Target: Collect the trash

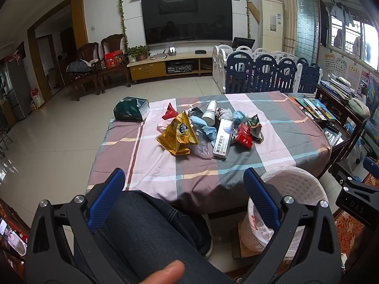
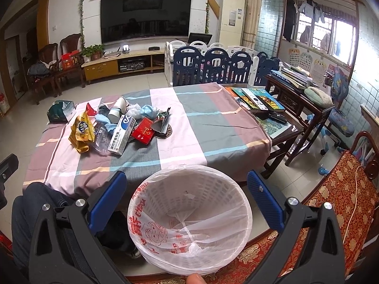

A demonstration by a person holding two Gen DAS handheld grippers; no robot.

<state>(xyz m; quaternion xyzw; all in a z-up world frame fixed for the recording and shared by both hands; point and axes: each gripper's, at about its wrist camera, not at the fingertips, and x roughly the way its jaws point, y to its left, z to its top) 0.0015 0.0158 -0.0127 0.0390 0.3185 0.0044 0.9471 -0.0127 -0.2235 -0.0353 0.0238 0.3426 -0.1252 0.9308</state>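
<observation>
A fingertip pokes in at six o'clock of both views, the person's hands on the handles. The left gripper [image 1: 183, 184] hangs over a denim-clad knee [image 1: 142, 224], its blue fingers [image 1: 106, 198] spread wide with nothing between them. The right gripper [image 2: 187, 189] is spread just as wide and also holds nothing, hovering above the white basket [image 2: 246, 203], whose mouth faces straight up at it.

That basket sits on the floor just beside the near edge of the bench [image 2: 213, 123], lined with a thin printed bag [image 2: 146, 227] and bare inside. My guess is it's parked there so each piece takes only a short drop off the edge.

Out at twelve o'clock from the left fingers lies the trash pile [image 1: 208, 127] on the checked cloth: a crumpled yellow snack bag [image 1: 177, 137] nearest, a long white carton [image 1: 222, 139] touching a red packet [image 1: 244, 135], a white bottle [image 1: 209, 113] on its side behind, with blue tissue and clear wrap tangled through. A dark green pouch [image 1: 131, 108] sits apart at eleven o'clock.

Nothing collected yet, I'd say. The yellow bag looks the easiest first reach for the left.
</observation>
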